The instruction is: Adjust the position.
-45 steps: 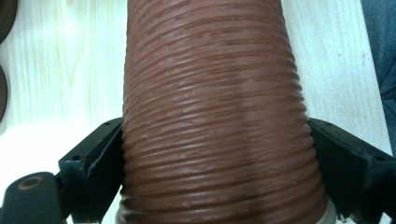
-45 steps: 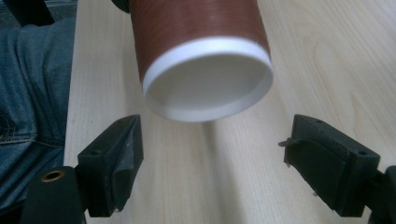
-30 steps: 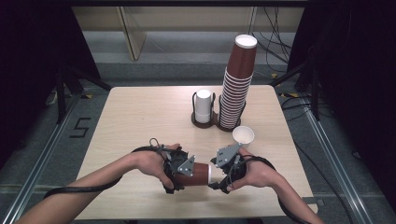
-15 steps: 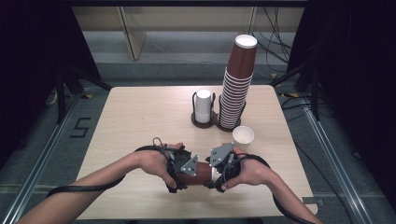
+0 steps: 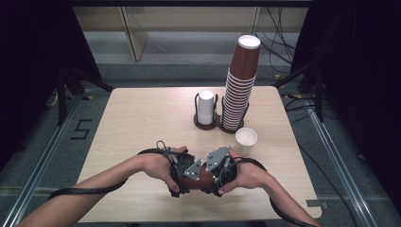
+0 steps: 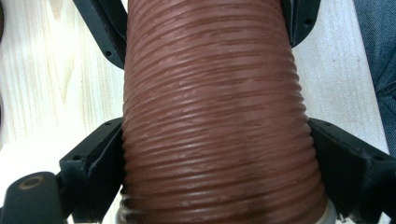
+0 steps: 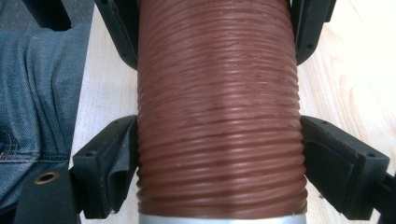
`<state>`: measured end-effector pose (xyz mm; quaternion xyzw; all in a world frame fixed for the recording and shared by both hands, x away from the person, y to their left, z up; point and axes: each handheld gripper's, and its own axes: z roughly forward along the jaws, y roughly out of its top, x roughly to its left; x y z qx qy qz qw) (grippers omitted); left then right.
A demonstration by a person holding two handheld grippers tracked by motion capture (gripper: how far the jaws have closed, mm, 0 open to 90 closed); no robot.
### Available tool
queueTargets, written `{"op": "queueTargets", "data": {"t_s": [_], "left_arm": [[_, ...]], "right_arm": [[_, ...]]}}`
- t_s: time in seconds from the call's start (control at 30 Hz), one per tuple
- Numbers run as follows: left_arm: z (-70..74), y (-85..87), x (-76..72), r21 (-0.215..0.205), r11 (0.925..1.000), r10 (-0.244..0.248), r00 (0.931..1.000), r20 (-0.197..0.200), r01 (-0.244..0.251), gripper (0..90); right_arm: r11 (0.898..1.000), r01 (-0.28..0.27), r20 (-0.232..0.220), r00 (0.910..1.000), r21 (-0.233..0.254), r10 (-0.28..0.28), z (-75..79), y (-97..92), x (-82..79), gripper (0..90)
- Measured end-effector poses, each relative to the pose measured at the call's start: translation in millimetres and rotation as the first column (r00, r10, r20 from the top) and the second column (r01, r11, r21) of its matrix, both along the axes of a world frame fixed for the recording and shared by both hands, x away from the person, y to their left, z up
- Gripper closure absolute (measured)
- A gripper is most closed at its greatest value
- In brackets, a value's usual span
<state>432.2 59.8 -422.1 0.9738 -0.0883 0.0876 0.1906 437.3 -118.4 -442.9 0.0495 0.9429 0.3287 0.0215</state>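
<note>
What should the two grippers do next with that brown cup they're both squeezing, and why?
Probably pull gently apart. The left gripper and the right gripper each clamp an end of the same brown ribbed cup, held lying sideways just above the table. A white cup already stands alone beside the tall stack, so this looks like a sleeve being drawn off a white cup inside.

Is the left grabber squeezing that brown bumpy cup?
Touching. In the left gripper view, both black pads of the left gripper press flat against the brown ribbed cup, no gap.
</note>
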Motion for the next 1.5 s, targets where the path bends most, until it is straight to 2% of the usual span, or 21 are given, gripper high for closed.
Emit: {"op": "queueTargets", "data": {"t_s": [0.07,0.13,0.23,0.27,0.3,0.37,0.43,0.5,0.53,0.57,0.63,0.93,0.97,1.0,1.1,1.2,1.27,1.3,1.37,1.47,1.5], "left_arm": [[-0.3,-0.2,-0.6,-0.011,0.9999,0.005,1.0,-0.006,-0.005,11.0],[0.3,-0.1,-0.4,-0.015,0.9998,0.01,0.9999,-0.006,-0.01,11.1],[0.7,0.0,-0.8,-0.013,0.9999,0.01,0.9999,-0.006,-0.01,11.0],[0.7,-0.1,-1.1,-0.009,0.9999,0.007,1.0,-0.004,-0.007,11.1],[1.0,-0.3,-1.1,-0.008,1.0,0.005,1.0,-0.002,-0.005,11.1],[0.9,-0.7,-1.2,-0.016,0.9998,0.007,1.0,-0.003,-0.008,11.1],[0.5,-1.1,-1.1,-0.018,0.9998,0.007,1.0,-0.003,-0.007,11.0],[0.1,-1.3,-1.0,-0.018,0.9998,0.007,1.0,-0.003,-0.007,11.1],[-0.1,-1.5,-0.8,-0.018,0.9998,0.008,1.0,-0.002,-0.008,11.1],[-0.2,-1.7,-0.8,-0.017,0.9998,0.007,1.0,-0.002,-0.007,11.1],[-0.2,-2.3,-1.0,-0.017,0.9998,0.006,1.0,-0.002,-0.006,11.1],[-0.8,-3.0,-1.2,-0.019,0.9998,0.008,1.0,-0.005,-0.008,11.3],[-1.1,-3.1,-1.1,-0.021,0.9998,0.008,1.0,-0.003,-0.008,11.3],[-1.5,-3.2,-0.9,-0.022,0.9997,0.007,1.0,-0.002,-0.007,11.3],[-1.5,-3.7,-0.2,-0.015,0.9999,0.002,1.0,0.001,-0.002,11.1],[-2.3,-4.3,-0.6,-0.01,0.9999,0.005,1.0,0.004,-0.005,10.0],[-3.6,-4.5,-1.0,-0.027,0.9992,0.03,0.9995,-0.004,-0.03,7.7],[-3.0,-4.0,0.2,-0.014,0.9996,0.023,0.9997,0.006,-0.023,5.7],[-3.9,-2.8,0.5,-0.033,0.9987,0.038,0.9993,0.003,-0.038,1.2],[-2.3,-0.2,1.1,-0.04,0.9986,0.035,0.9993,0.01,-0.034,0.0],[-2.1,0.8,0.9,-0.05,0.9981,0.037,0.9992,0.01,-0.037,0.0]], "right_arm": [[1.0,-0.024,0.029,0.9993,0.003,0.024,-1.1,1.1,2.7,16.8],[1.0,-0.022,0.014,0.9997,-0.001,0.022,-2.5,1.9,2.5,17.1],[1.0,-0.024,0.033,0.9992,-0.001,0.024,-2.1,2.7,2.8,17.9],[0.999,0.029,-0.021,0.9994,-0.02,-0.029,-1.3,2.0,-2.3,17.9],[1.0,-0.012,0.009,0.9999,-0.004,0.012,-1.8,3.2,1.1,18.1],[1.0,-0.02,0.019,0.9996,0.001,0.02,-1.6,3.7,2.4,18.4],[1.0,-0.016,0.014,0.9998,-0.001,0.016,-2.4,3.9,2.5,18.6],[0.999,0.031,-0.023,0.9992,-0.011,-0.031,-2.1,3.0,-1.7,18.8],[1.0,-0.014,0.01,0.9999,0.005,0.014,-3.1,3.7,2.2,19.2],[1.0,-0.018,0.011,0.9998,0.007,0.018,-3.5,3.8,2.3,19.5],[1.0,0.006,0.0,1.0,-0.003,-0.006,-3.7,3.2,0.7,19.8],[1.0,-0.007,0.008,0.9999,-0.01,0.007,-4.3,2.9,1.6,21.1],[0.999,-0.046,0.046,0.9979,0.0,0.045,-4.6,3.3,4.8,21.3],[1.0,-0.022,0.021,0.9995,-0.004,0.022,-5.0,2.6,2.9,21.4],[1.0,-0.01,0.013,0.9999,-0.001,0.01,-5.3,0.9,1.8,21.6],[1.0,0.004,0.009,1.0,0.002,-0.004,-5.2,-0.5,-0.1,21.8],[1.0,-0.019,0.025,0.9995,0.009,0.019,-5.6,-1.0,0.8,21.8],[1.0,0.002,0.012,0.9999,0.004,-0.003,-5.5,-2.2,-1.5,21.8],[1.0,-0.016,0.049,0.9987,0.015,0.015,-5.3,-4.8,0.5,21.8],[0.999,0.032,0.001,0.9995,0.014,-0.032,-6.6,-11.3,-4.0,21.8],[1.0,0.003,0.028,0.9996,0.027,-0.003,-8.0,-12.8,-1.3,21.7]]}}
